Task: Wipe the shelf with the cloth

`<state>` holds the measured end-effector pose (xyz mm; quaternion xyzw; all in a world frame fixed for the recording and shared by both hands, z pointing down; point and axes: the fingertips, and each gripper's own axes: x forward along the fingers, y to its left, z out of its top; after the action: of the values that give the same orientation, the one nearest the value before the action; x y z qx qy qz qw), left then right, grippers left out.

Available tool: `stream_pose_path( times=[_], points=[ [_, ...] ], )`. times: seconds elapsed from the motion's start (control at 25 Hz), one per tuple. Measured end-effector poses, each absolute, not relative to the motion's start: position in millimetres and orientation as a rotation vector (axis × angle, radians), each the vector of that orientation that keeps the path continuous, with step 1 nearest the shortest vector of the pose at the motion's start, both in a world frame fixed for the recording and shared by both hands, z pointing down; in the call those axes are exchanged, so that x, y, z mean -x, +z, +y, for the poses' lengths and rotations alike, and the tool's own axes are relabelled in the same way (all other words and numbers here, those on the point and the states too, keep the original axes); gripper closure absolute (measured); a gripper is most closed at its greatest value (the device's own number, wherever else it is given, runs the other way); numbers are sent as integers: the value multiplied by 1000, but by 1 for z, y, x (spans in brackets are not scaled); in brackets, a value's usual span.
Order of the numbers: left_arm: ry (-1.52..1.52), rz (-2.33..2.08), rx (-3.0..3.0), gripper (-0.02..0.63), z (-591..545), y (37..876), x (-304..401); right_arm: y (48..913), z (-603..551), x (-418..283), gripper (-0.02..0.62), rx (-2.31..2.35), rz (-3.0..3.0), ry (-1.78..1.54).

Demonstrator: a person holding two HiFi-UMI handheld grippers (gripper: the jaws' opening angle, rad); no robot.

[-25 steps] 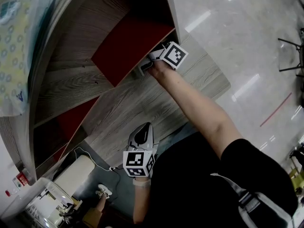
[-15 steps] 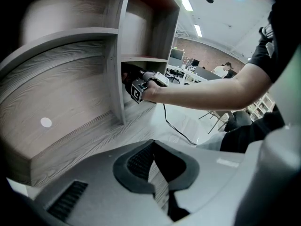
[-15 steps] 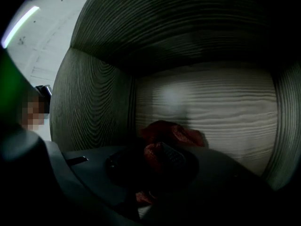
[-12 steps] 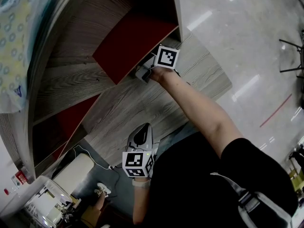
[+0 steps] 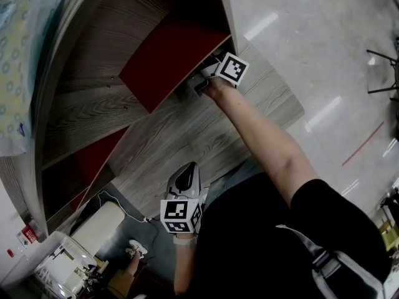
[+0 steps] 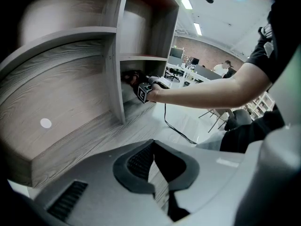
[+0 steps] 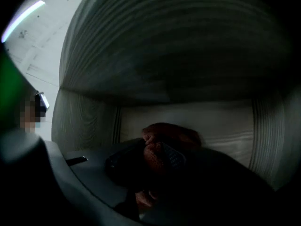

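Observation:
A grey wooden shelf unit (image 5: 181, 126) with red back panels fills the left of the head view. My right gripper (image 5: 202, 81) reaches into the upper compartment at its far end, shut on a reddish-brown cloth (image 7: 164, 145) bunched between the fingers. In the right gripper view the cloth rests against the pale shelf board (image 7: 221, 121) in deep shadow. From the left gripper view the right gripper (image 6: 137, 84) shows inside that compartment, with the cloth (image 6: 130, 75) dark at its tip. My left gripper (image 5: 185, 179) hangs low by the person's body, shut and holding nothing, its jaws (image 6: 153, 149) pointing at the shelf's lower panel.
A black cable (image 6: 176, 128) trails over the glossy pale floor (image 5: 312, 36). A white box-like device (image 5: 100, 226) lies at the lower left, and a patterned bag (image 5: 19, 55) sits on top of the shelf. Chairs and people (image 6: 225, 67) are far off.
My right gripper slid with the cloth along the shelf toward the left, then back toward the far end. The left gripper has stayed where it was.

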<state>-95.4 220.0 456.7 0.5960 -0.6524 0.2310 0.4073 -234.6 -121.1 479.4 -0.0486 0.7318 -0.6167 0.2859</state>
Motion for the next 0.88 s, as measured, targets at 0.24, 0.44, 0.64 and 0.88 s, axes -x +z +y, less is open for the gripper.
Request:
stream_pose_path(
  times=[0.24, 0.44, 0.64, 0.88],
  points=[
    [588, -1633, -1517, 600, 213, 457, 90, 496, -151, 217, 548, 277, 1868, -1670],
    [590, -1641, -1505, 600, 215, 456, 91, 507, -144, 223, 548, 292, 1898, -1705],
    [591, -1654, -1502, 600, 216, 453, 90, 500, -111, 247, 545, 167, 1969, -1726],
    [595, -1659, -1487, 600, 221, 453, 89, 507, -55, 278, 545, 39, 2135, -1822]
  ],
)
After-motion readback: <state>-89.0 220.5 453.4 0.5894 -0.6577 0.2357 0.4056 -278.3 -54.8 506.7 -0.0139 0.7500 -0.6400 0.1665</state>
